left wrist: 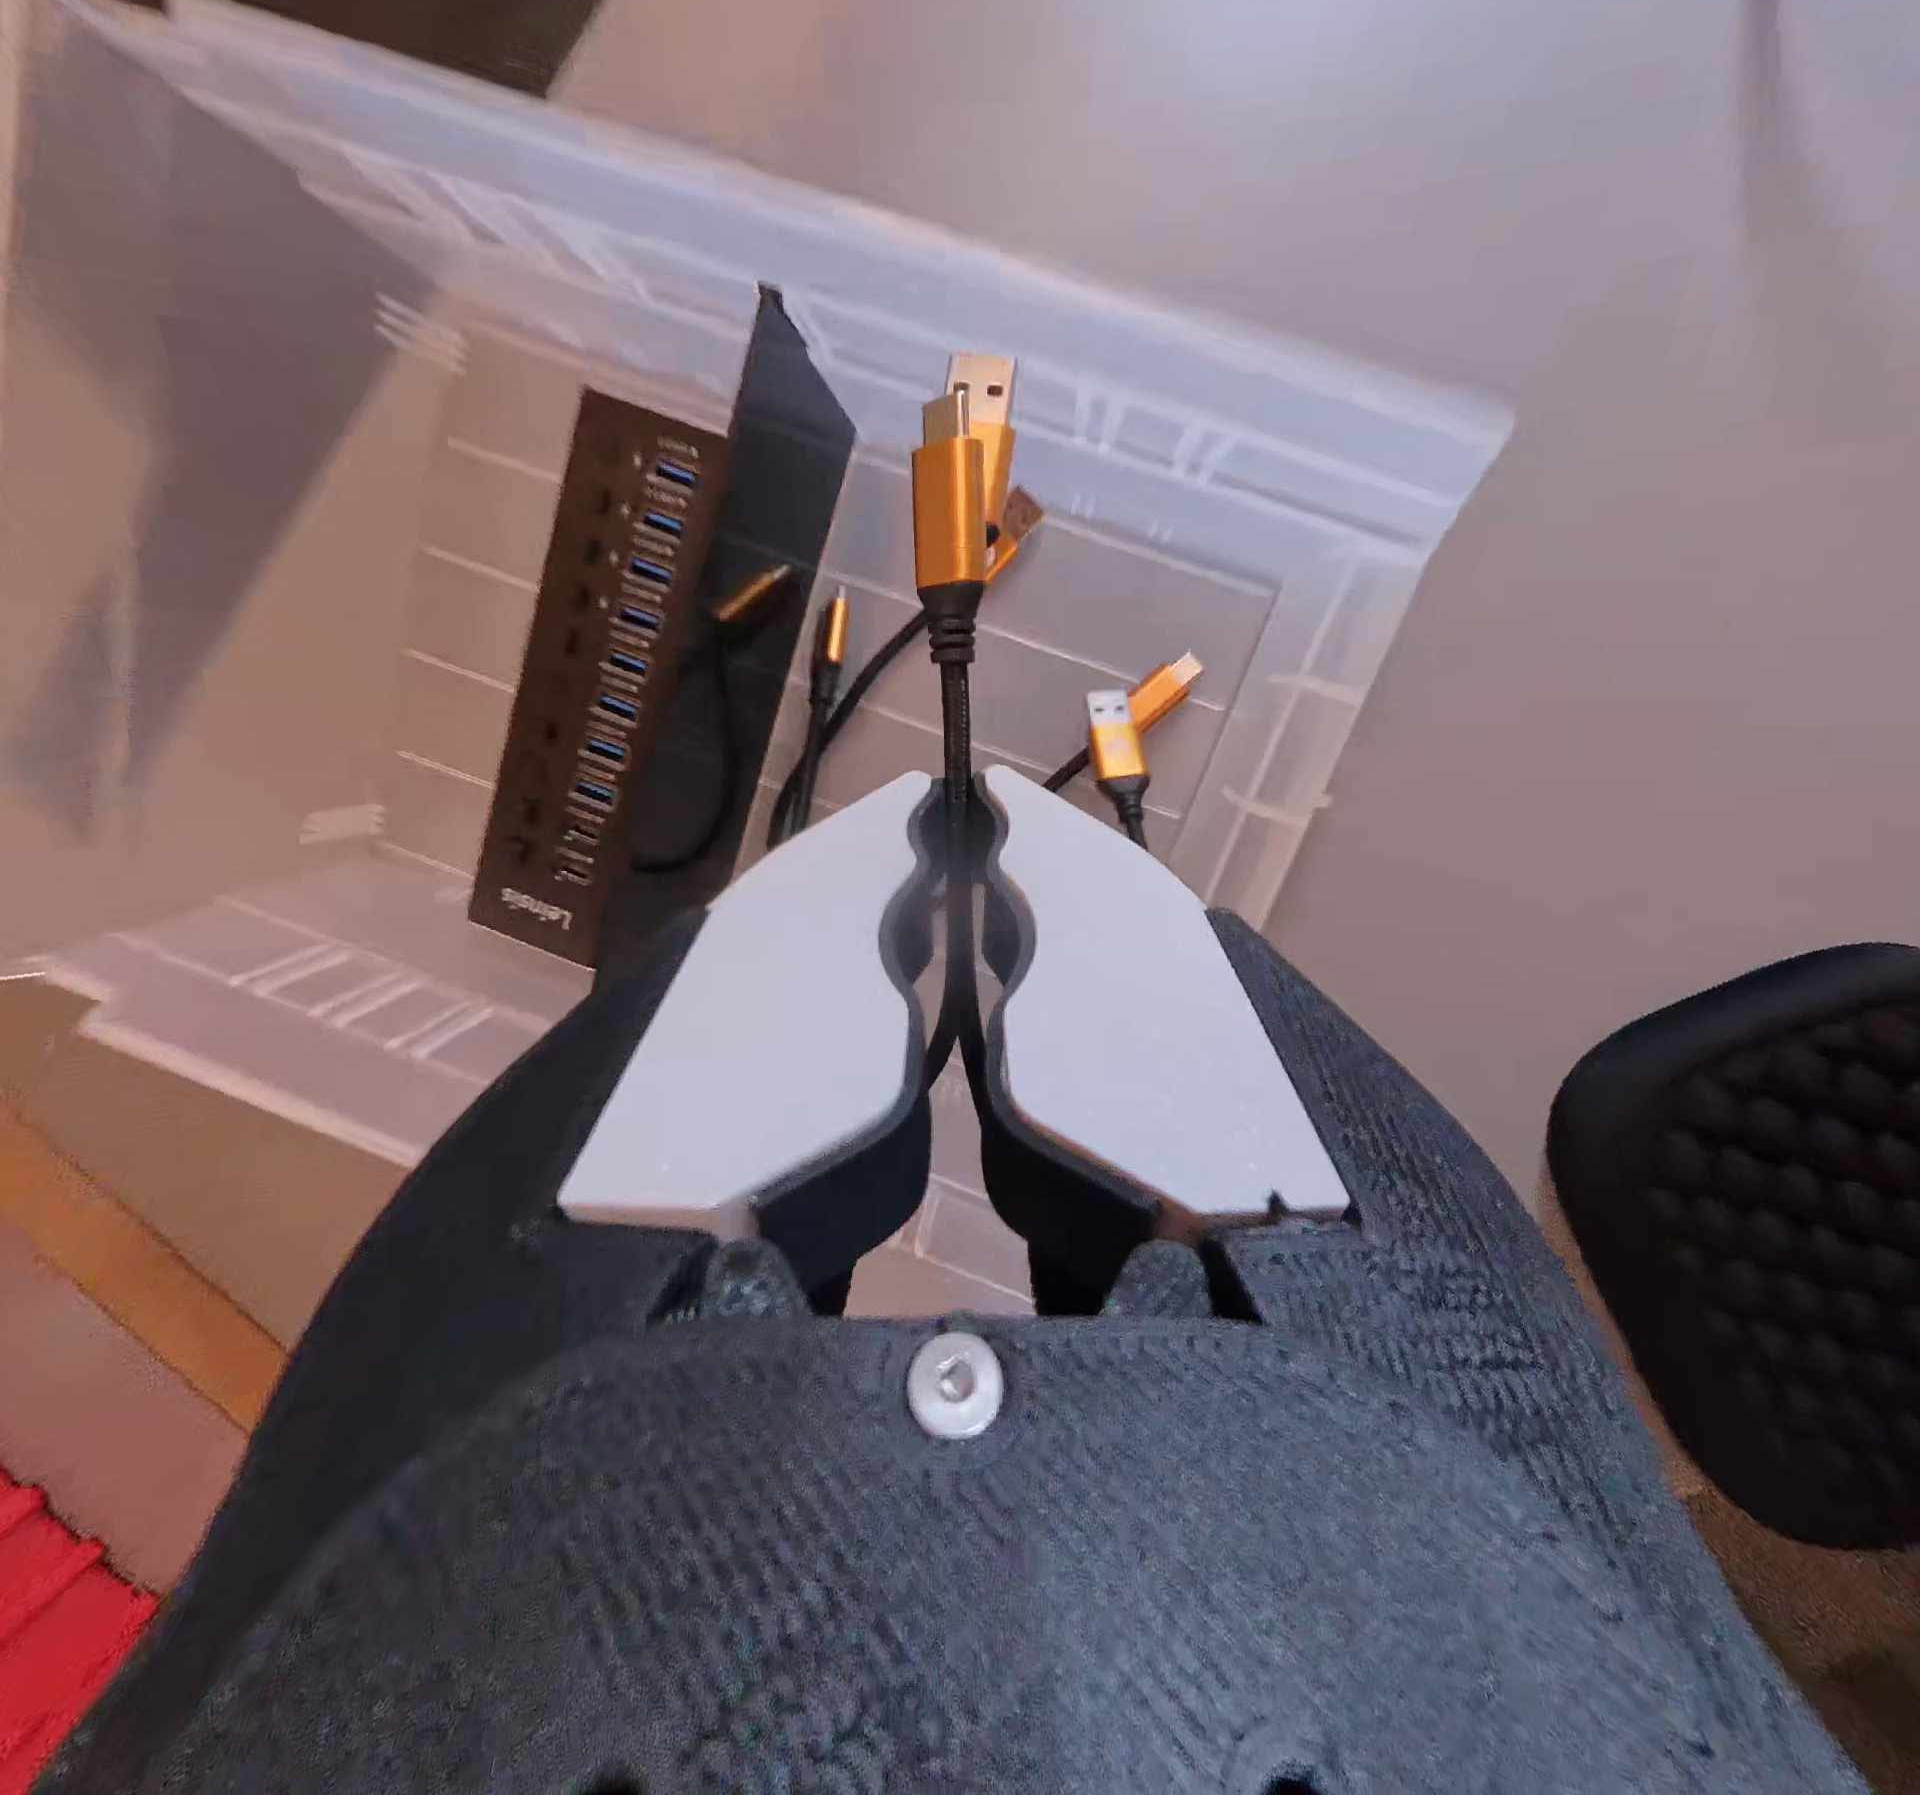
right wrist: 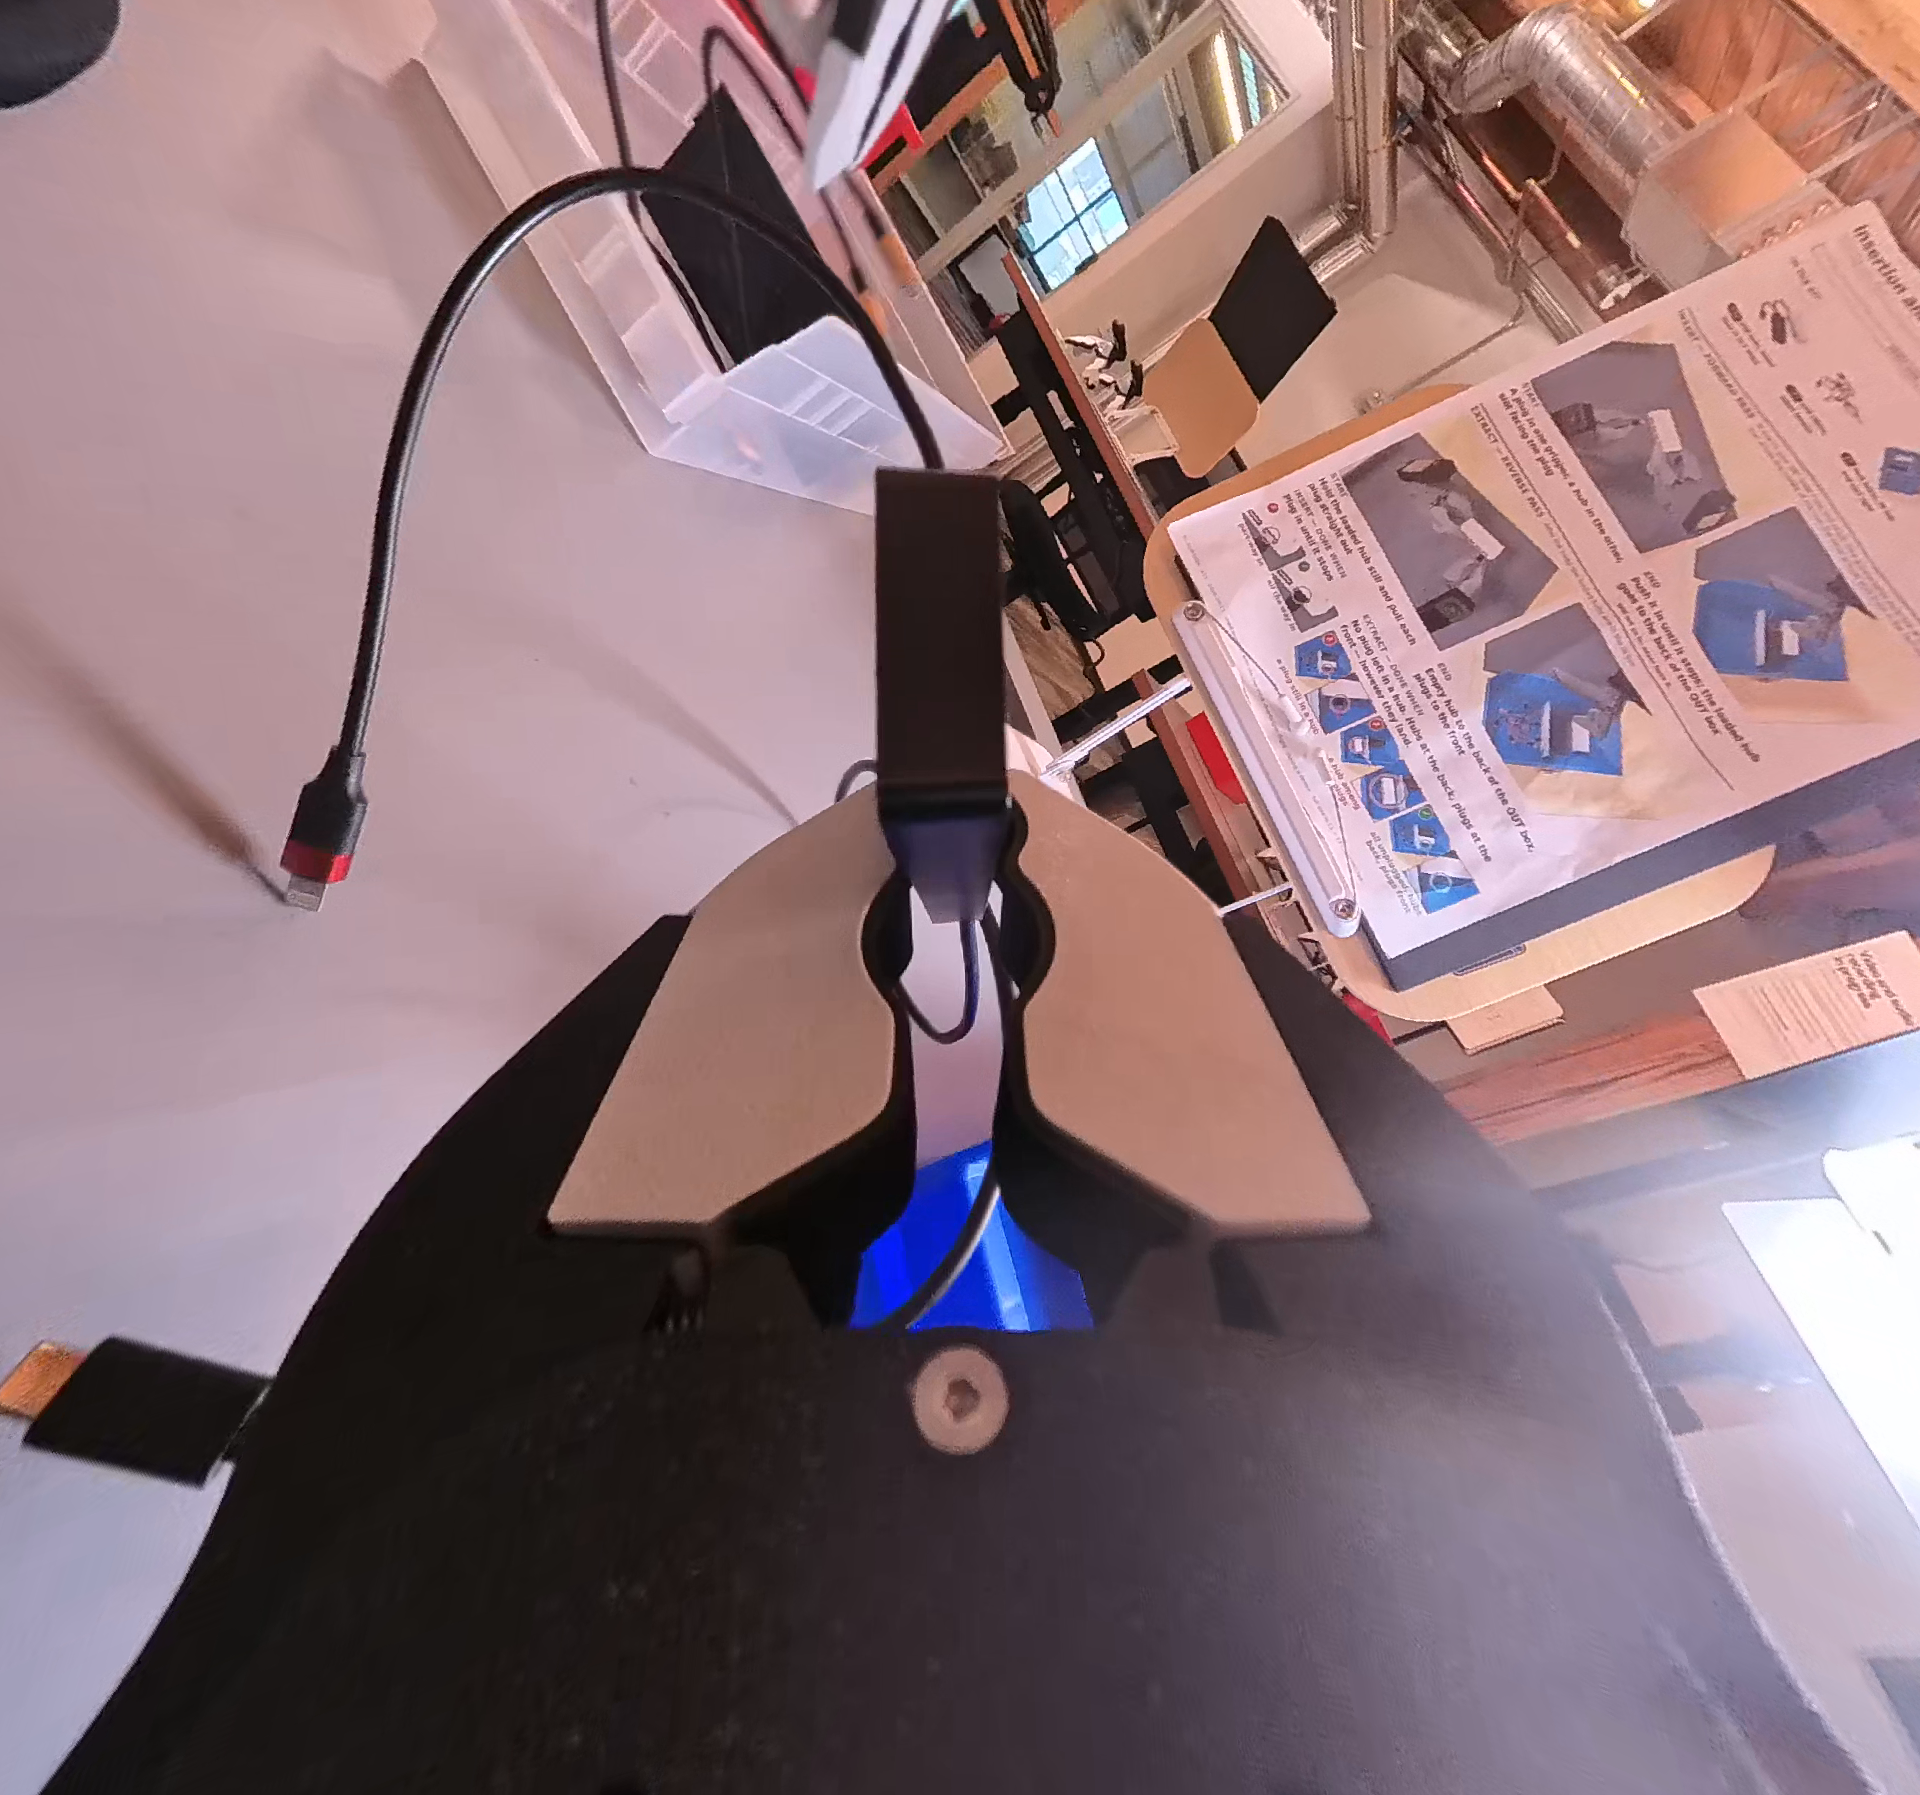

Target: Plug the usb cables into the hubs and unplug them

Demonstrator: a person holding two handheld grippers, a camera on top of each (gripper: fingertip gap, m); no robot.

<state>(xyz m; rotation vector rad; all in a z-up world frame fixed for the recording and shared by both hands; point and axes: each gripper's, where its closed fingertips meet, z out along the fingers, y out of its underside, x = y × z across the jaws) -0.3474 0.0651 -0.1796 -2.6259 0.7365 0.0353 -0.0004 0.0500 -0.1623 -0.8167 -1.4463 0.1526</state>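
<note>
Though pinched, cable (left wrist: 954, 696) beyond hand-held gripper (left wrist: 958, 789).

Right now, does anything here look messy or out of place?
Slightly. In the clear bin, several orange-ended cables lie loose and crossed beside the black hub, none plugged into its row of ports. On the table, a red-tipped cable lies unplugged. Nothing looks damaged.

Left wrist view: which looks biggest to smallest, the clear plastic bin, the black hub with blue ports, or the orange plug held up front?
1. Clear plastic bin
2. Black hub
3. Orange plug on the cable held in the left tool

The plug sits nearer the camera, so it looks bigger than it really is.
</note>
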